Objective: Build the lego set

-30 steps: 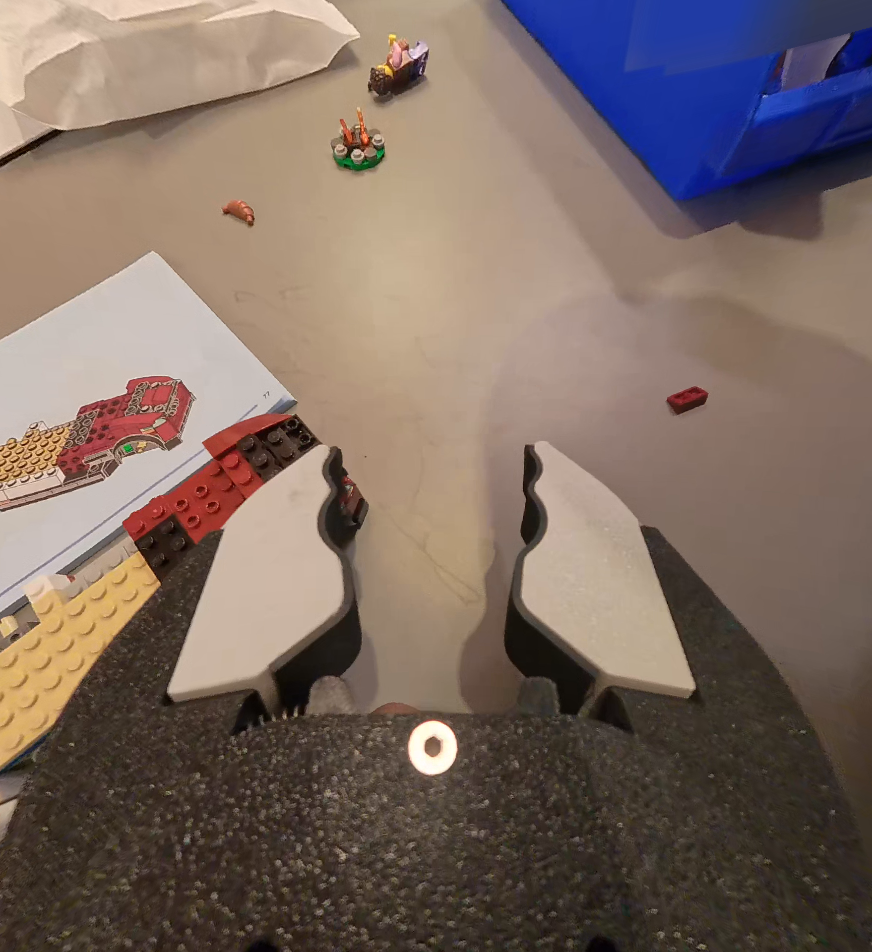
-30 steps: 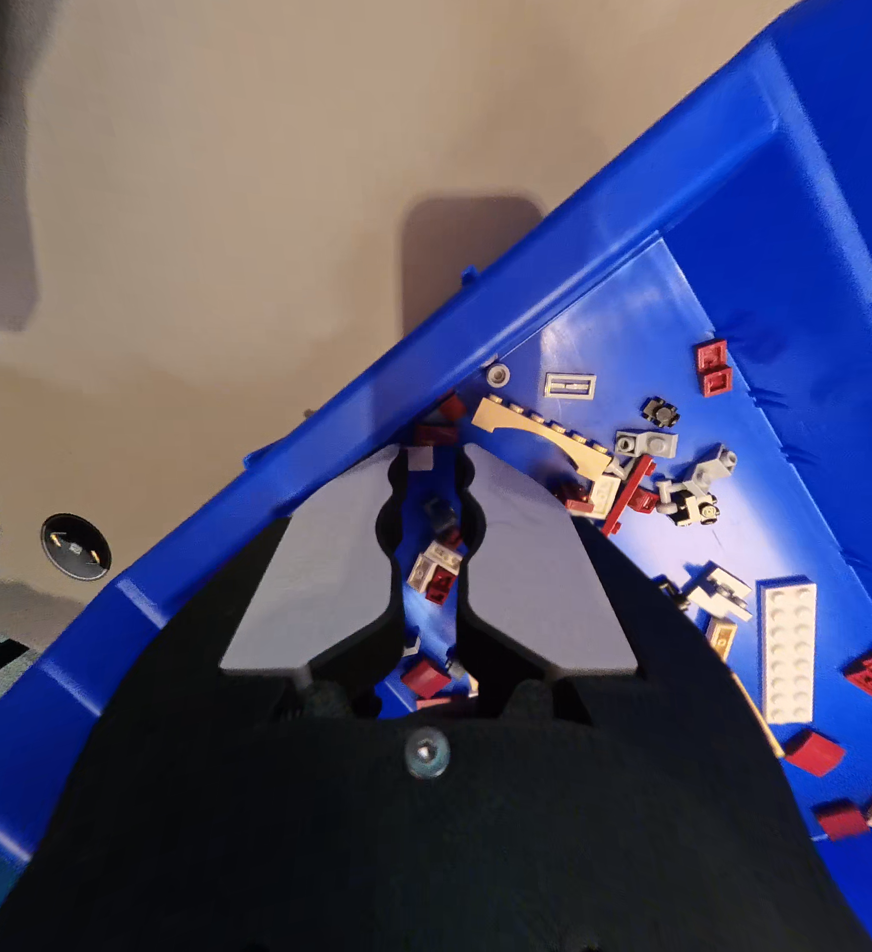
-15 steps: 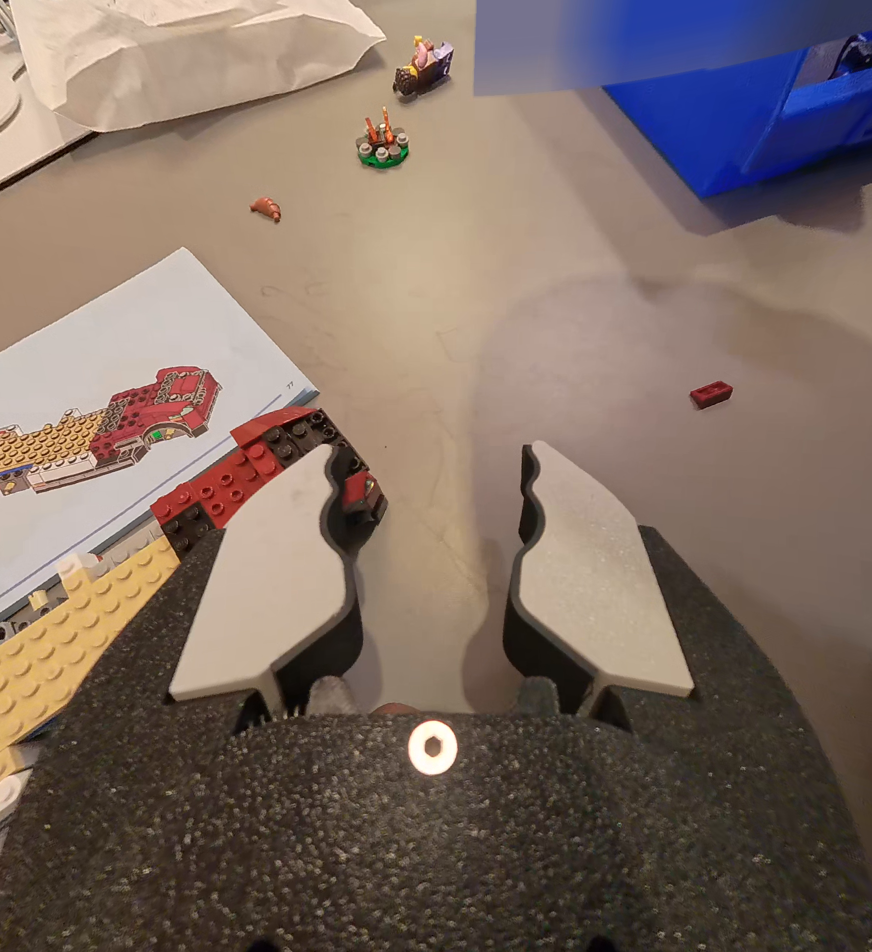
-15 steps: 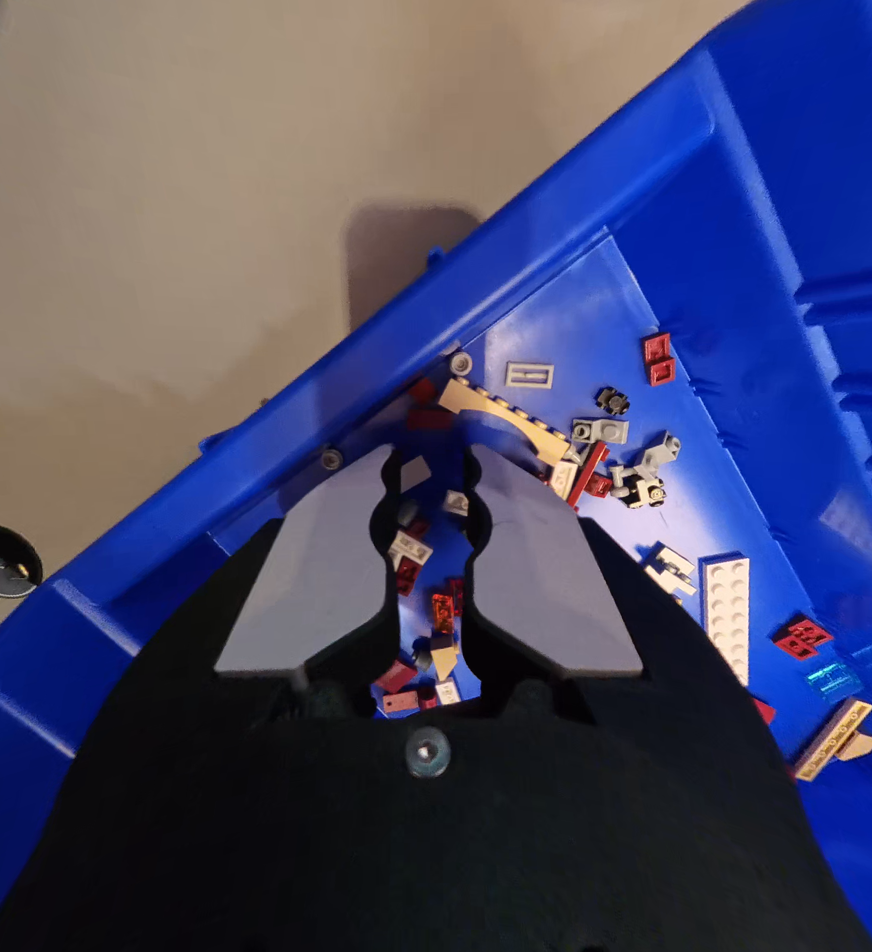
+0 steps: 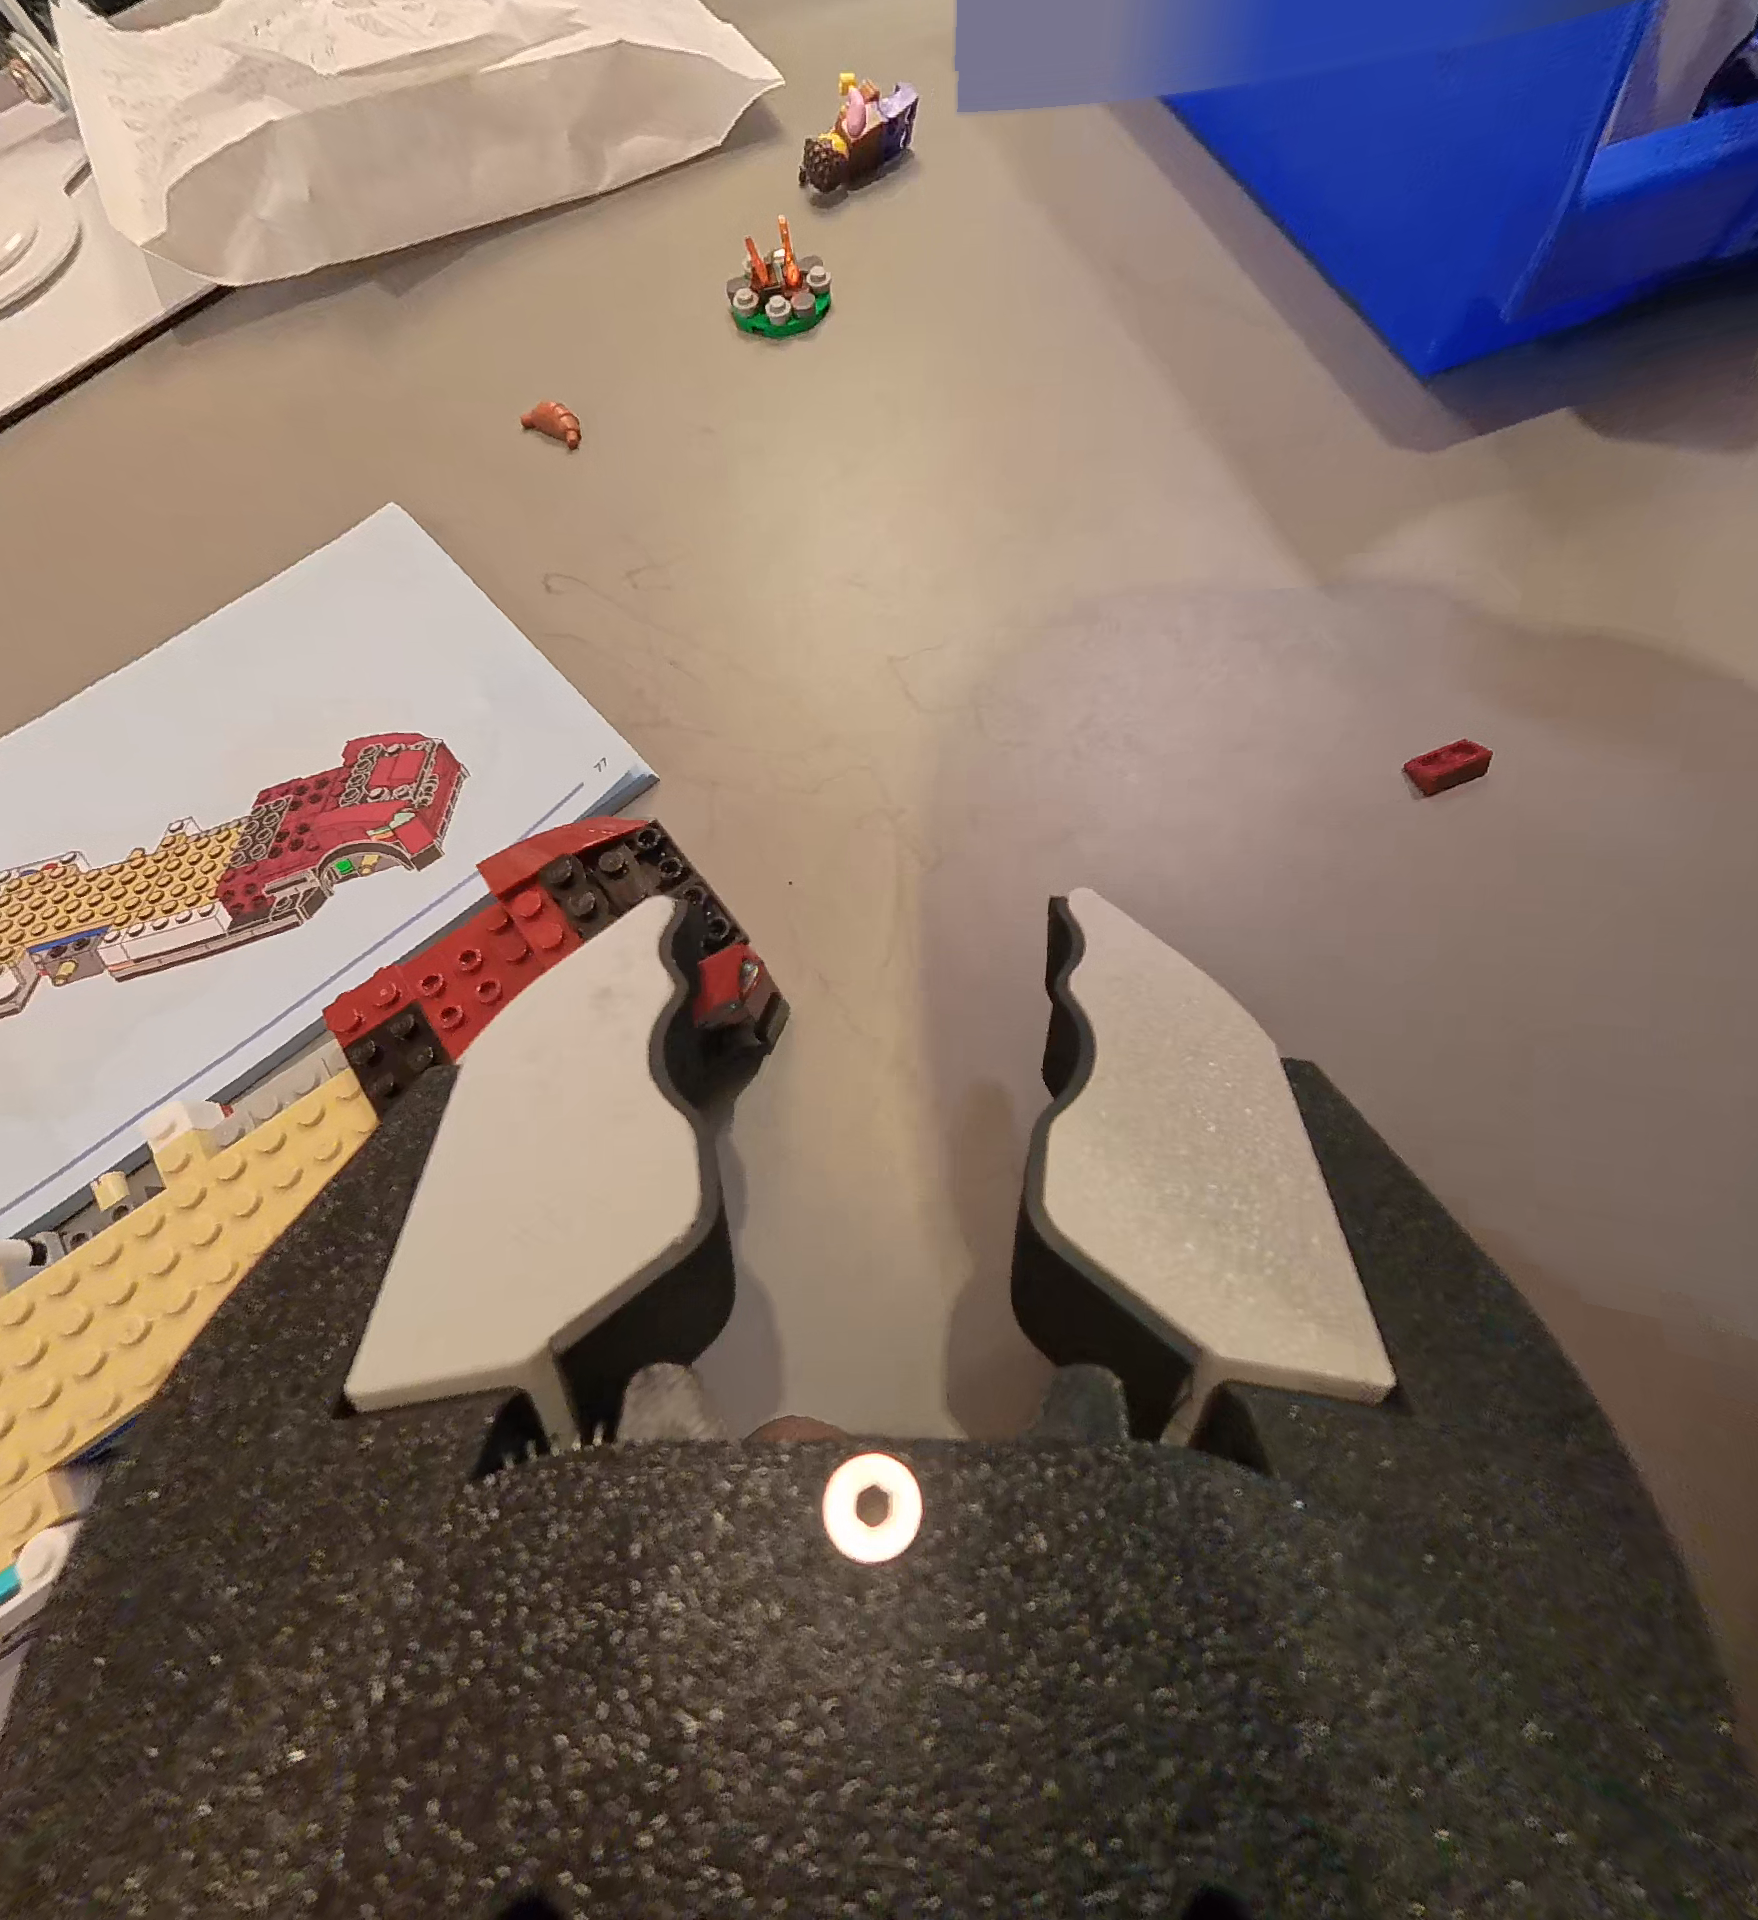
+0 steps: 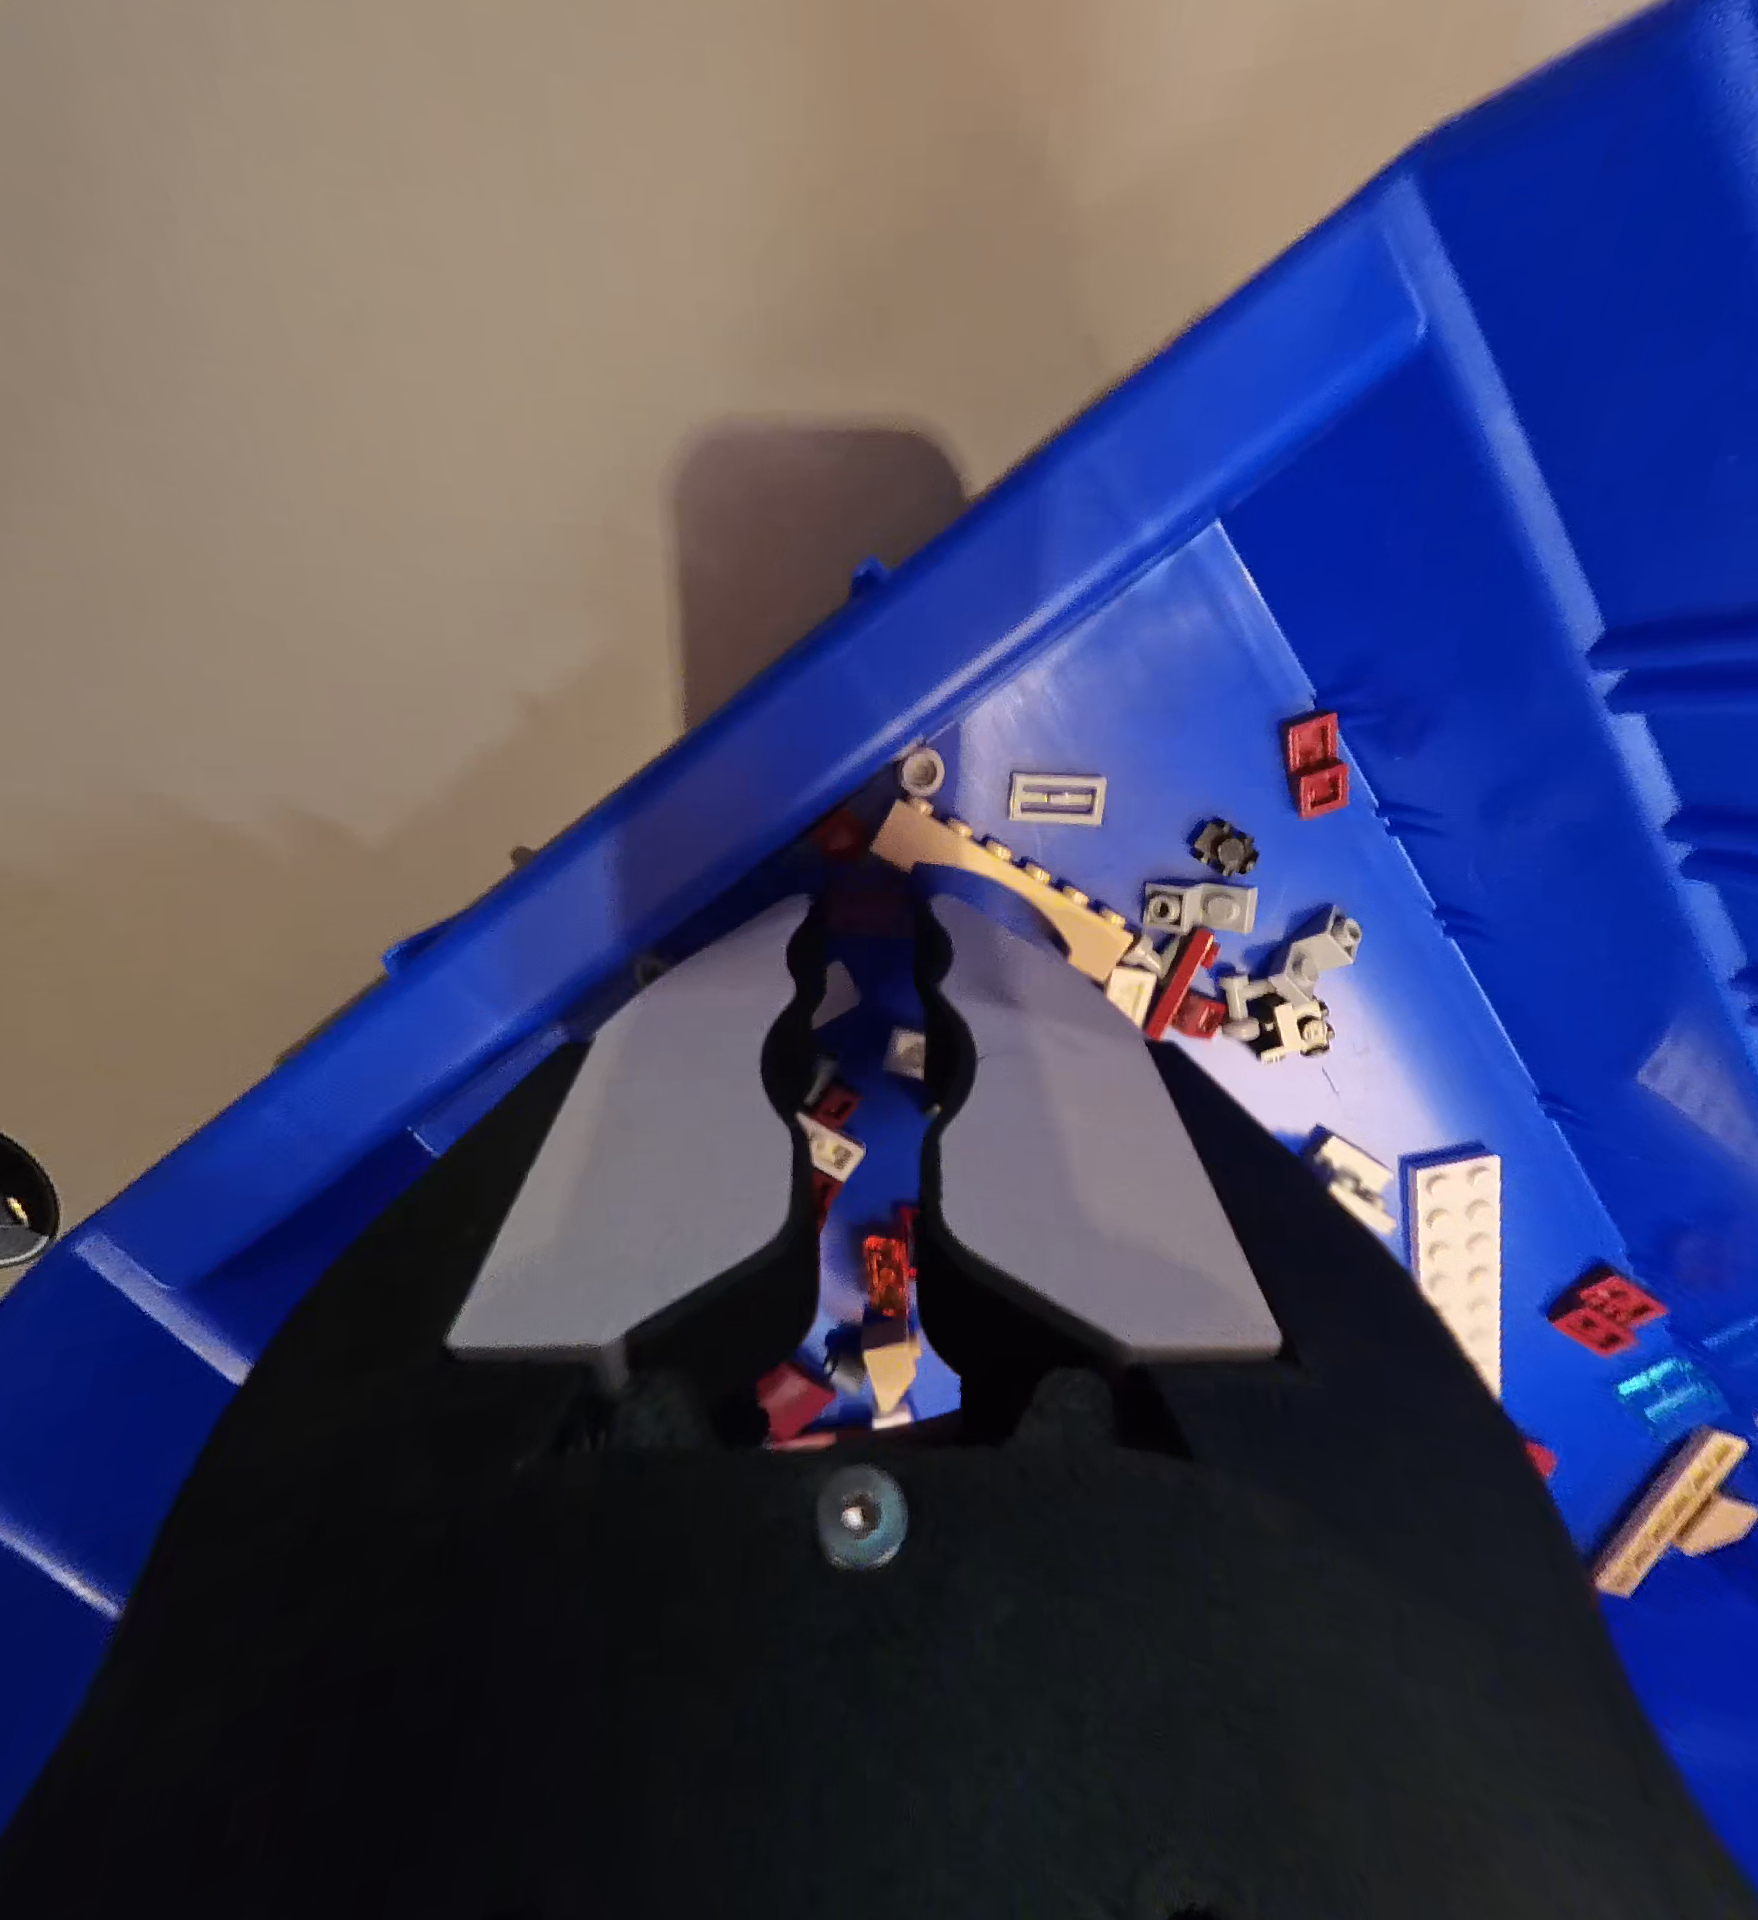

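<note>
Left gripper (image 5: 859,914) jaws wide, bare — left finger over the brick model (image 5: 584,914) by the booklet (image 5: 231,790). Right gripper (image 6: 859,914) jaws narrow over loose bricks (image 6: 1000,883) in blue bin (image 6: 1062,582) — grasp unclear.

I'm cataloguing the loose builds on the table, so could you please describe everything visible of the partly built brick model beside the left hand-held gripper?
The brick model looks like plastic: a tan studded plate at the near end, a dark red and black studded section at the far end, small white and teal pieces at its near edge. It lies flat, partly on the open instruction booklet, partly on the grey table. The open left hand-held gripper covers part of it; contact cannot be told.
</note>
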Demonstrator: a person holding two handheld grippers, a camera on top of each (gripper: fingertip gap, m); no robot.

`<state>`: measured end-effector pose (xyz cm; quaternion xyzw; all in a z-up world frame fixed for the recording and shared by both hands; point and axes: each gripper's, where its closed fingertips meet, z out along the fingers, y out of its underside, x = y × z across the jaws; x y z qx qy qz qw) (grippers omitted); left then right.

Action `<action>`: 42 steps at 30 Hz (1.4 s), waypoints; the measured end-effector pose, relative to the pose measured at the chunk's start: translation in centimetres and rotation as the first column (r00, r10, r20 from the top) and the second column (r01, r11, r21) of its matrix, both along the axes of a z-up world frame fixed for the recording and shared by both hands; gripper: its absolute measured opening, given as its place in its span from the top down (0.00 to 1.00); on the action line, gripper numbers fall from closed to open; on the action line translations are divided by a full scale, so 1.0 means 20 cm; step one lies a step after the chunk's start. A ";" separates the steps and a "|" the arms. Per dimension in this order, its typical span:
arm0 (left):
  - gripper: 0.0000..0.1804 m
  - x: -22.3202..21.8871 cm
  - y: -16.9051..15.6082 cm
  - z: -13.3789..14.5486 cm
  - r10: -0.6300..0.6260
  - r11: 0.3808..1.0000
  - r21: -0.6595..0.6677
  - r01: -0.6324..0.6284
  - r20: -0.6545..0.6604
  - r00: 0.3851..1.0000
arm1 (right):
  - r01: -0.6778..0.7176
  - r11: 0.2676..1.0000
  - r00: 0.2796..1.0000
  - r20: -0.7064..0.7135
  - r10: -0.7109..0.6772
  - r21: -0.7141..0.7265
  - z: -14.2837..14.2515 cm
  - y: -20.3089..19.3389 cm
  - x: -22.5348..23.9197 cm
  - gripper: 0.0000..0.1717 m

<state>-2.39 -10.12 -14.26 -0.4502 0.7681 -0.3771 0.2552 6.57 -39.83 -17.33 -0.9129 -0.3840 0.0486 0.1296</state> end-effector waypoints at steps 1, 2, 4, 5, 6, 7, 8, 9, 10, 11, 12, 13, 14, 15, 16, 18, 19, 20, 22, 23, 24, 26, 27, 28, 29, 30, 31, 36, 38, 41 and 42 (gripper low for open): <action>0.64 -0.01 0.01 0.01 0.001 1.000 0.001 -0.001 0.006 1.000 | 0.011 1.000 1.000 0.017 -0.011 -0.007 0.01 -0.01 0.01 0.90; 0.64 -0.01 0.01 0.01 -0.001 1.000 -0.001 0.001 0.015 1.000 | 0.027 1.000 0.999 0.030 -0.027 -0.008 0.03 -0.01 0.02 0.90; 0.64 -0.03 0.04 0.04 -0.001 1.000 -0.008 0.001 0.037 0.999 | 0.067 0.998 0.996 0.059 -0.067 -0.003 0.07 -0.01 0.03 0.90; 0.64 -0.04 0.05 0.05 0.003 1.000 -0.012 -0.003 0.046 0.999 | 0.088 0.996 0.993 0.080 -0.088 0.004 0.10 -0.01 0.04 0.90; 0.64 -0.05 0.07 0.05 0.008 1.000 -0.015 -0.007 0.053 0.999 | 0.109 0.994 0.989 0.102 -0.110 0.015 0.14 0.00 0.05 0.90; 0.64 -0.06 0.09 0.06 0.013 1.000 -0.017 -0.011 0.060 0.998 | 0.129 0.991 0.984 0.123 -0.131 0.028 0.17 0.01 0.05 0.90; 0.64 -0.08 0.11 0.06 0.018 1.000 -0.020 -0.016 0.067 0.998 | 0.146 0.988 0.979 0.140 -0.151 0.044 0.21 0.02 0.04 0.90; 0.64 -0.09 0.13 0.06 0.023 1.000 -0.022 -0.021 0.072 0.997 | 0.161 0.985 0.973 0.156 -0.169 0.061 0.25 0.04 0.03 0.90; 0.64 -0.11 0.16 0.06 0.028 0.999 -0.024 -0.026 0.077 0.997 | 0.173 0.982 0.968 0.170 -0.185 0.078 0.29 0.06 0.02 0.90; 0.64 -0.13 0.18 0.06 0.032 0.999 -0.027 -0.030 0.081 0.996 | 0.182 0.979 0.963 0.183 -0.197 0.095 0.33 0.09 0.00 0.90; 0.64 -0.15 0.20 0.06 0.036 0.999 -0.028 -0.034 0.084 0.996 | 0.187 0.976 0.958 0.197 -0.206 0.113 0.37 0.13 -0.02 0.90; 0.64 -0.17 0.23 0.06 0.040 0.999 -0.027 -0.037 0.086 0.995 | 0.188 0.973 0.954 0.211 -0.214 0.136 0.40 0.18 -0.05 0.90; 0.64 -0.19 0.25 0.05 0.043 0.999 -0.026 -0.040 0.088 0.995 | 0.188 0.969 0.951 0.218 -0.221 0.161 0.43 0.23 -0.08 0.90; 0.64 -0.21 0.27 0.05 0.046 0.999 -0.026 -0.044 0.089 0.995 | 0.188 0.964 0.950 0.216 -0.227 0.187 0.46 0.30 -0.11 0.90; 0.64 -0.24 0.30 0.04 0.049 0.999 -0.028 -0.047 0.089 0.995 | 0.190 0.958 0.949 0.208 -0.236 0.216 0.48 0.37 -0.15 0.90; 0.64 -0.27 0.34 0.05 0.051 0.998 -0.039 -0.047 0.095 0.994 | 0.204 0.936 0.946 0.187 -0.264 0.286 0.51 0.55 -0.22 0.91; 0.64 -0.29 0.36 0.06 0.053 0.998 -0.043 -0.049 0.103 0.993 | 0.214 0.922 0.944 0.173 -0.280 0.323 0.51 0.64 -0.26 0.91; 0.64 -0.30 0.38 0.05 0.055 0.998 -0.044 -0.051 0.099 0.994 | 0.225 0.906 0.943 0.153 -0.295 0.360 0.51 0.74 -0.30 0.91; 0.64 -0.32 0.42 0.05 0.059 0.997 -0.051 -0.054 0.090 0.994 | 0.258 0.863 0.942 0.087 -0.325 0.435 0.50 0.96 -0.39 0.90; 0.64 -0.33 0.43 0.05 0.058 0.997 -0.060 -0.053 0.093 0.994 | 0.283 0.837 0.940 0.038 -0.339 0.468 0.49 1.07 -0.43 0.90; 0.64 -0.34 0.44 0.06 0.056 0.996 -0.071 -0.050 0.092 0.994 | 0.313 0.810 0.935 -0.013 -0.354 0.495 0.47 1.18 -0.46 0.91; 0.64 -0.34 0.44 0.06 0.048 0.995 -0.094 -0.040 0.088 0.995 | 0.383 0.755 0.915 -0.106 -0.389 0.533 0.43 1.36 -0.49 0.91; 0.65 -0.35 0.44 0.07 0.042 0.994 -0.105 -0.033 0.088 0.995 | 0.417 0.733 0.902 -0.148 -0.405 0.537 0.41 1.43 -0.49 0.91; 0.65 -0.35 0.44 0.07 0.037 0.993 -0.113 -0.027 0.086 0.996 | 0.454 0.713 0.886 -0.185 -0.425 0.535 0.38 1.50 -0.48 0.91; 0.65 -0.35 0.44 0.07 0.032 0.993 -0.120 -0.022 0.084 0.996 | 0.489 0.694 0.868 -0.217 -0.446 0.528 0.36 1.54 -0.46 0.91; 0.65 -0.36 0.44 0.07 0.027 0.992 -0.126 -0.016 0.083 0.996 | 0.517 0.680 0.853 -0.242 -0.463 0.519 0.34 1.58 -0.45 0.91; 0.65 -0.36 0.44 0.07 0.021 0.991 -0.134 -0.009 0.084 0.996 | 0.535 0.671 0.842 -0.261 -0.472 0.513 0.32 1.61 -0.43 0.91; 0.65 -0.36 0.44 0.08 -0.002 0.983 -0.184 0.014 0.070 0.998 | 0.573 0.659 0.818 -0.303 -0.488 0.486 0.29 1.67 -0.39 0.91; 0.65 -0.35 0.45 0.09 -0.001 0.984 -0.179 0.016 0.082 0.997 | 0.577 0.659 0.816 -0.309 -0.488 0.482 0.28 1.68 -0.38 0.91; 0.65 -0.33 0.48 0.10 0.006 0.986 -0.164 0.013 0.114 0.993 | 0.584 0.649 0.811 -0.322 -0.488 0.488 0.27 1.70 -0.36 0.91; 0.65 -0.32 0.49 0.11 0.005 0.987 -0.162 0.016 0.127 0.992 | 0.588 0.643 0.809 -0.330 -0.487 0.491 0.27 1.70 -0.36 0.91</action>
